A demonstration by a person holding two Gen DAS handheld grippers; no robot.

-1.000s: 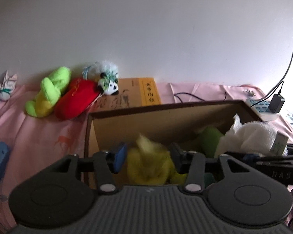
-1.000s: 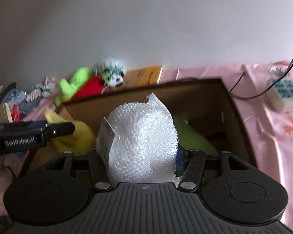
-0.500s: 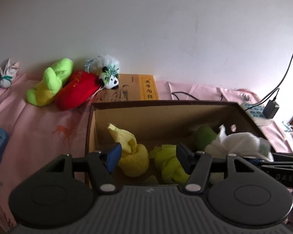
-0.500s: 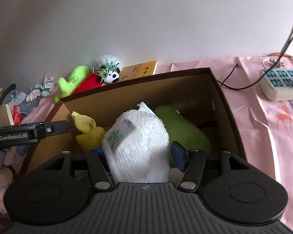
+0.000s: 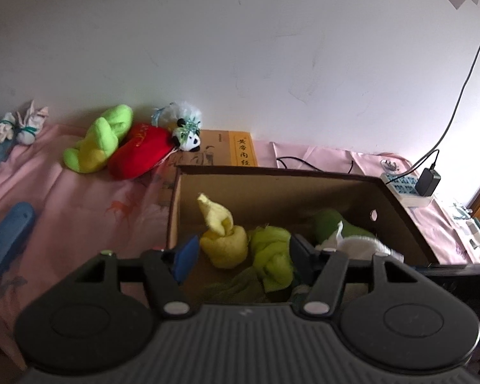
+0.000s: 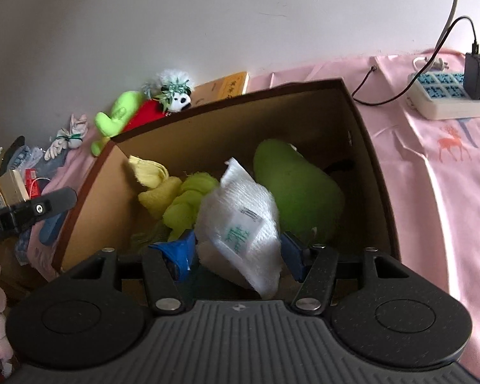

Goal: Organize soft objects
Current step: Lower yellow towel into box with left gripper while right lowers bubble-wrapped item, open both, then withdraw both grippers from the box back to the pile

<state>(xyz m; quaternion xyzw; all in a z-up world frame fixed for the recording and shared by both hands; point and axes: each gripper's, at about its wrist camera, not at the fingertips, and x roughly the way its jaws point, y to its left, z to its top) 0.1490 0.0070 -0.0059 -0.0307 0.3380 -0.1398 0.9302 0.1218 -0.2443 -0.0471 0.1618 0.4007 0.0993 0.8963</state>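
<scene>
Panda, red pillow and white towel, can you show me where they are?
Panda point(image 5: 190, 139), left wrist view, on its white face.
Red pillow point(image 5: 139, 150), left wrist view, middle of its red cover.
White towel point(image 6: 240, 214), right wrist view, on its label, between the right tongs.

Soft daylight entered from the right, washing the pale plaster wall point(image 5: 240, 48) and glaring on the pink deer-print cloth point(image 6: 448, 176). The brown cardboard box point(image 6: 361, 134) interior lay shadowed. The white knitted towel point(image 6: 240, 217) blurred; fisheye edges curved and darkened.

wrist views, near, sharing cardboard box point(image 5: 396, 206)
</scene>
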